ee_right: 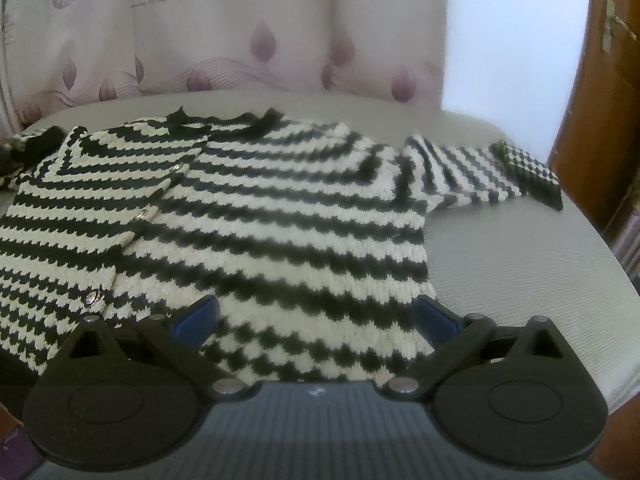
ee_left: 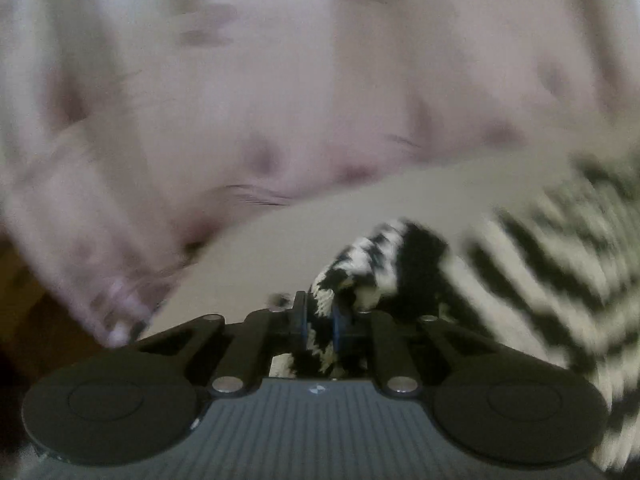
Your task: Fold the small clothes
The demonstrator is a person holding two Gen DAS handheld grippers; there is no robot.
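A small black-and-white striped knit cardigan [ee_right: 280,220] with silver buttons lies flat on a grey table [ee_right: 520,260]. Its right sleeve [ee_right: 480,176] stretches out to the right. My right gripper [ee_right: 316,316] is open, with blue-padded fingers [ee_right: 196,318] spread just above the cardigan's lower hem, holding nothing. In the left wrist view, my left gripper [ee_left: 320,322] is shut on a bunched piece of the striped knit [ee_left: 372,264], and the rest of the cardigan [ee_left: 560,260] trails off to the right, blurred.
A pale curtain with purple drop shapes [ee_right: 260,44] hangs behind the table; it also shows in the left wrist view [ee_left: 240,100]. A brown wooden door [ee_right: 600,100] stands at the right. Bare grey table surface [ee_left: 300,232] lies ahead of the left gripper.
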